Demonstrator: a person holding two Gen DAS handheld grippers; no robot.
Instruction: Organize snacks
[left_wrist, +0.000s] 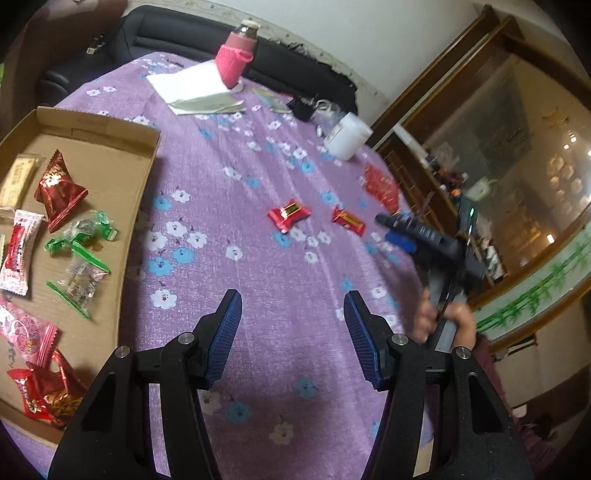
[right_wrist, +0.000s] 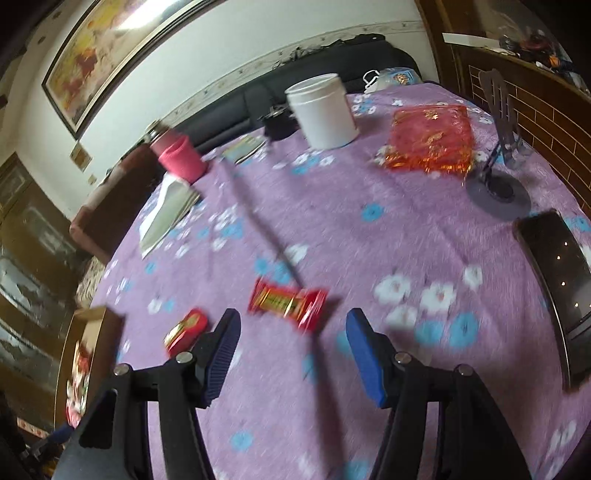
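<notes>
Two red-wrapped candies lie loose on the purple flowered tablecloth: one (left_wrist: 289, 216) (right_wrist: 185, 332) nearer the tray, the other (left_wrist: 348, 220) (right_wrist: 288, 302) to its right. A shallow cardboard tray (left_wrist: 110, 125) (right_wrist: 96, 320) at the left holds several wrapped snacks in red, green, pink and white. My left gripper (left_wrist: 293, 299) hovers open over bare cloth, short of the candies, with nothing between its fingers. My right gripper (right_wrist: 293, 317) is open and empty, just in front of the right candy. In the left wrist view it (left_wrist: 391, 229) shows at the right, held by a hand (left_wrist: 443, 321).
A white jar (right_wrist: 321, 110) (left_wrist: 347, 138), a red foil bag (right_wrist: 430, 138) (left_wrist: 382, 184), a pink-sleeved bottle (left_wrist: 236, 55) (right_wrist: 177, 155) and papers (left_wrist: 192, 88) stand at the far side. A phone stand (right_wrist: 498, 184) and a dark phone (right_wrist: 557, 288) sit at the right edge.
</notes>
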